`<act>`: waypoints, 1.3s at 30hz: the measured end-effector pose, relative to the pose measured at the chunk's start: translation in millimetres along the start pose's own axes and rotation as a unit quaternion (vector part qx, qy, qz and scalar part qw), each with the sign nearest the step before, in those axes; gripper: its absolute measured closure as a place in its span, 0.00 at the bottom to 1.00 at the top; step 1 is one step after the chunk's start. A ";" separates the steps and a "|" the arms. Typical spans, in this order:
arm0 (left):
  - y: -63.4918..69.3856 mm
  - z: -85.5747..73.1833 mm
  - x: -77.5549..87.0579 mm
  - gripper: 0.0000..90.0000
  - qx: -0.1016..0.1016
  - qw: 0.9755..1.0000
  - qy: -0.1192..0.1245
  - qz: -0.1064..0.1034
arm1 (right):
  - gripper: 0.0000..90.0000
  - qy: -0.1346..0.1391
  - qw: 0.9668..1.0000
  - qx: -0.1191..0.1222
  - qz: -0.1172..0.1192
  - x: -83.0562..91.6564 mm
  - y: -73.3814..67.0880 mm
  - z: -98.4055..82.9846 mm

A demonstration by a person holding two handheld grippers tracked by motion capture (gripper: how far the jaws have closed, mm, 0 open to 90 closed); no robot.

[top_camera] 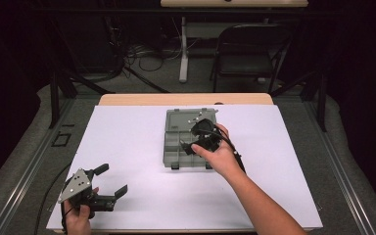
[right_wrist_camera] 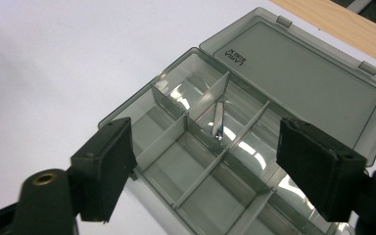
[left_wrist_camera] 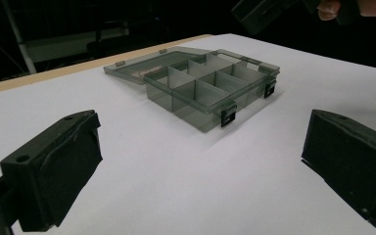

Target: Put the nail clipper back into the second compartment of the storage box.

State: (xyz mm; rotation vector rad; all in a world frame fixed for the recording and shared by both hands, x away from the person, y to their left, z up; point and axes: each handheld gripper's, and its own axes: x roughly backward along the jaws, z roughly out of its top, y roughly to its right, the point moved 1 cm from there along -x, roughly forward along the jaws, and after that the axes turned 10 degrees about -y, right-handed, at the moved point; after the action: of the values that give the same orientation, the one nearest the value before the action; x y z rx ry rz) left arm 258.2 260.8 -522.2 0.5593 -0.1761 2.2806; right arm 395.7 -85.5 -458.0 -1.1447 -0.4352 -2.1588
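White table point(top_camera: 127, 147), right gripper point(top_camera: 194, 137) angled down over open organizer box point(top_camera: 176, 147), jaws apart, left gripper point(top_camera: 111, 180) resting low, jaws apart.

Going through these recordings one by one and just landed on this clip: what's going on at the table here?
A person works at a white-covered table with a two-jaw gripper in each hand. The right gripper hovers with open jaws over a smoky-grey translucent plastic compartment box, whose lid lies folded flat behind it. A small shiny object, too small to identify, lies in one middle compartment. The left gripper rests open near the table's front edge, apart from the box, holding nothing.
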 end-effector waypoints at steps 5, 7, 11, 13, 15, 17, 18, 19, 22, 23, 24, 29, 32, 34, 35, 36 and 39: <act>-0.3 -0.2 0.1 0.01 0.001 1.000 0.001 -0.001 | 0.17 0.014 1.000 0.004 -0.002 13.2 1.0 -11.2; 0.2 -0.1 0.0 0.01 0.001 1.000 -0.001 0.000 | 0.17 0.023 1.000 0.002 -0.002 17.7 1.0 -16.0; 0.2 -0.2 -0.4 0.01 0.001 1.000 -0.002 -0.001 | 0.17 0.037 0.999 0.006 -0.002 25.7 0.3 -26.5; 0.0 -0.3 -0.3 0.01 0.001 1.000 -0.002 -0.001 | 0.16 0.039 0.999 0.009 -0.004 30.3 0.8 -31.3; 0.3 -0.4 0.1 0.01 0.002 1.000 -0.001 0.000 | 0.16 0.045 0.999 0.011 -0.007 34.5 1.2 -36.6; 0.2 -0.6 0.4 0.01 0.001 1.000 0.000 -0.002 | 0.16 0.052 0.999 0.008 -0.008 38.8 1.9 -42.7; 0.1 -0.6 0.7 0.01 0.001 1.000 -0.002 -0.001 | 0.16 0.052 0.999 0.006 -0.005 41.2 2.2 -46.2; 0.0 -0.7 0.8 0.01 0.002 1.000 -0.001 -0.001 | 0.16 0.057 0.998 0.005 -0.005 43.1 2.7 -49.7; 0.0 -0.7 0.7 0.01 0.002 1.000 0.000 -0.002 | 0.16 0.069 0.998 0.005 -0.007 48.5 2.0 -60.1; 0.3 -0.6 0.8 0.01 0.002 1.000 -0.001 0.000 | 0.16 0.071 0.997 0.006 -0.010 50.2 1.4 -63.3; 0.5 -0.6 0.4 0.01 0.002 1.000 0.000 -0.002 | 0.16 0.073 0.997 0.006 -0.011 51.8 0.8 -66.5; 1.2 -0.4 0.2 0.01 0.001 1.000 -0.002 -0.004 | 0.15 0.090 0.996 0.015 -0.024 57.7 -3.0 -82.0; 1.2 -0.6 0.7 0.01 0.001 1.000 -0.001 -0.001 | 0.15 0.099 0.994 0.017 -0.031 61.7 -5.8 -92.8; 0.9 -0.7 1.2 0.01 0.000 1.000 -0.002 0.000 | 0.15 0.104 0.994 0.018 -0.038 63.9 -7.9 -101.0; 0.6 -0.8 1.1 0.01 0.000 1.000 -0.001 -0.004 | 0.15 0.109 0.993 0.019 -0.042 64.4 -9.2 -105.4; 1.0 -0.8 1.2 0.01 0.001 1.000 -0.002 -0.001 | 0.15 0.112 0.993 0.020 -0.044 64.6 -10.5 -109.7; 1.3 -0.6 0.5 0.01 -0.001 1.000 -0.003 -0.006 | 0.15 0.118 0.992 0.018 -0.045 63.9 -14.4 -122.5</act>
State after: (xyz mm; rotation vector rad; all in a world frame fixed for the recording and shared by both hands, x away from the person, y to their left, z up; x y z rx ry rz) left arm 256.7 260.4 -522.5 0.5638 -0.1778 2.2682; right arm 284.9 -167.7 -474.2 -0.8516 -0.4250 -2.3199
